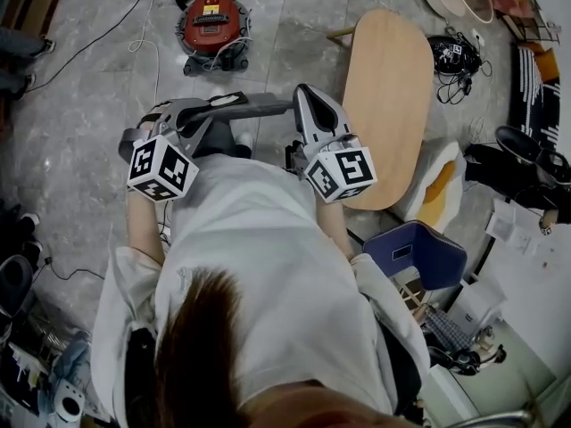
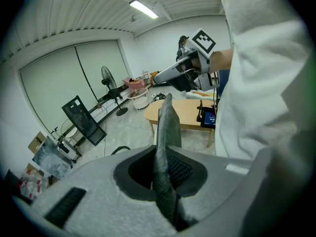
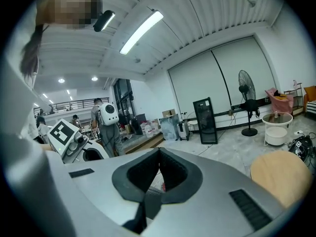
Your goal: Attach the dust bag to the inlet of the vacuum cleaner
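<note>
Over the floor (image 1: 89, 105), left fingers (image 2: 98, 186) pinch the dust bag (image 2: 166, 132) while right fingers (image 3: 237, 177) are closed.

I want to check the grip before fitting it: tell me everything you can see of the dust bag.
The dust bag looks like grey, woven-textured cloth, seen edge-on as a thin flat fold. The left gripper is shut on its lower part; the rest sticks out beyond the jaws. Its opening cannot be made out.
</note>
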`<state>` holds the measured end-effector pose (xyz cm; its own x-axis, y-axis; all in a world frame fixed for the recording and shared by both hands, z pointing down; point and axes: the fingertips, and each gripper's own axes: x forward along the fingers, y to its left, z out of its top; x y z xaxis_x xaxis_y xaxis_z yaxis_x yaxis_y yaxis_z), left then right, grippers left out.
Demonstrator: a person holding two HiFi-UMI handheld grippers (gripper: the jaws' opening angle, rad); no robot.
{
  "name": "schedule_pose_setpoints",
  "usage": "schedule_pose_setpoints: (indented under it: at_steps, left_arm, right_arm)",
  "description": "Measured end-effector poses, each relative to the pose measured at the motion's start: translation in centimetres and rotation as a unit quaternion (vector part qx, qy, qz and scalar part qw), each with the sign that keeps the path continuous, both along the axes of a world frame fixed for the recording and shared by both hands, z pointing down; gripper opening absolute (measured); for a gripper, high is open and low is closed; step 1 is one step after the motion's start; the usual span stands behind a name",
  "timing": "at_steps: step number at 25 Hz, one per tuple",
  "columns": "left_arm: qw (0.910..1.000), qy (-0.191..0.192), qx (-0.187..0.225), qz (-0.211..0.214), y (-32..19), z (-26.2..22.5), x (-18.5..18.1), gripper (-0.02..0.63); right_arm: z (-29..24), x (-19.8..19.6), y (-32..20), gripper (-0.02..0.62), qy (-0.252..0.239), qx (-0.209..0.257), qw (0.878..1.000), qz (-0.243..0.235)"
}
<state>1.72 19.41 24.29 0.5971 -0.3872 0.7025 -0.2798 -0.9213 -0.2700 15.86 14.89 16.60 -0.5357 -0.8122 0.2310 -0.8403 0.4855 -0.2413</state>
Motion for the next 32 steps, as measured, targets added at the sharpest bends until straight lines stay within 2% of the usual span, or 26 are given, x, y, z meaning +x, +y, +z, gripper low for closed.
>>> schedule_pose_setpoints:
  at_steps: [10, 15, 23, 32]
  left_arm:
    - [0.9990, -0.011, -0.010, 0.042, -10.2, 1.2, -2.3, 0.038]
    - [0.9984, -0.006, -0.009, 0.056, -14.2, 0.9, -3.8, 0.038]
    - [0.9978, -0.006, -0.014, 0.065, -17.0, 1.6, -6.2, 0.038]
    - [0.9980, 0.001, -0.020, 0.060, -17.8, 1.9, -6.7, 0.038]
  right_arm:
    - [0.0, -3.4, -10.1, 0.002, 0.009, -0.001, 1.000, 0.000]
    - [0.0, -5.0, -13.6, 0.002, 0.019, -0.001, 1.000, 0.011]
    - [0.6, -7.0, -15.9, 0.002, 0.029, -0.012, 0.999, 0.023]
    - [0.3, -7.6, -17.0, 0.002, 0.040, -0.005, 0.999, 0.015]
